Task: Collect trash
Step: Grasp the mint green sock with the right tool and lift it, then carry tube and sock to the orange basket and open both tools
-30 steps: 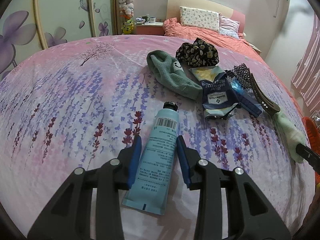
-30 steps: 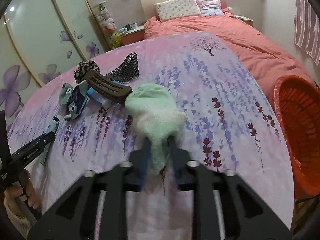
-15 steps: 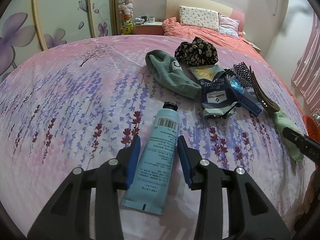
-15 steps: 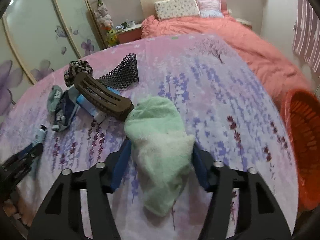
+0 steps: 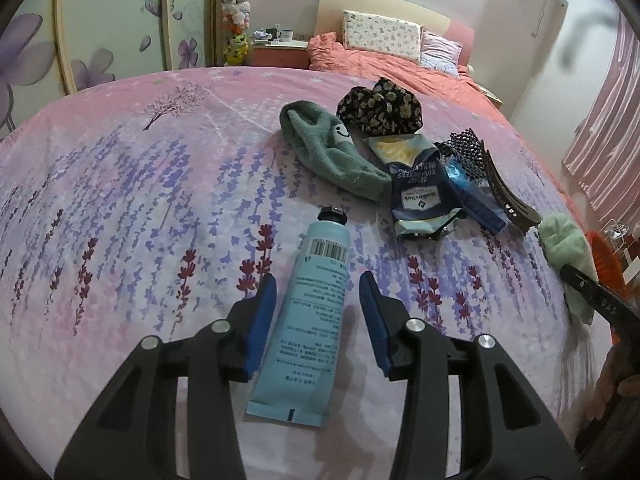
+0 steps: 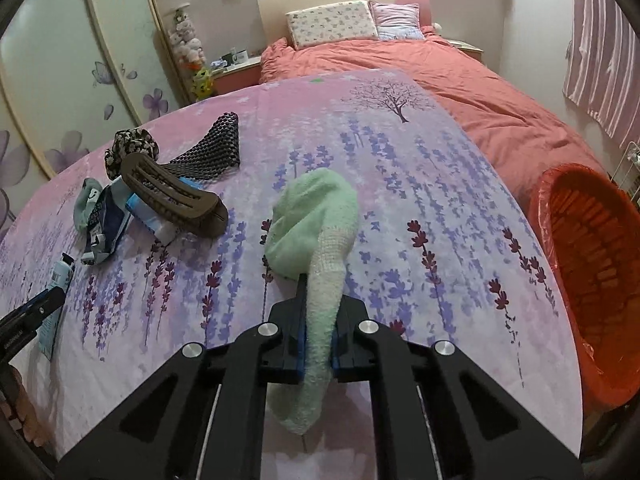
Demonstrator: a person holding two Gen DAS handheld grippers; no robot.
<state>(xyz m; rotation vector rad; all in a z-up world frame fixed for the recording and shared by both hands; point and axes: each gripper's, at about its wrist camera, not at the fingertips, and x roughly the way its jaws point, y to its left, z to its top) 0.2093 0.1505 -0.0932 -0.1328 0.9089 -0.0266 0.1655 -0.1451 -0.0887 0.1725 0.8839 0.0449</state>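
1. The right tool (image 6: pixel 318 344) has closed since half a second ago: its jaws then stood wide on either side of the pale green sock (image 6: pixel 316 232), and now they pinch the sock's cuff tight between them. The toe end rests on the lavender-print bedspread (image 6: pixel 420 184).

2. That grasp looks secure, so the sock is probably ready to be lifted. The orange bin (image 6: pixel 592 248) sits just off the bed edge to the right, the likely drop spot.

3. The left tool (image 5: pixel 318 308) has hardly moved. Its jaws stay wide, straddling the blue tube (image 5: pixel 308 312) without gripping it; the tube lies flat, cap pointing away.

4. Beyond the tube, untouched: a teal sock (image 5: pixel 332 156), a dark blue snack packet (image 5: pixel 420 196), a brown hair clip (image 5: pixel 508 196), black mesh (image 5: pixel 466 148) and a floral scrunchie (image 5: pixel 380 106), clustered and partly overlapping.

5. By my judgement the collecting has barely begun: one item gripped, one framed, the rest waiting.
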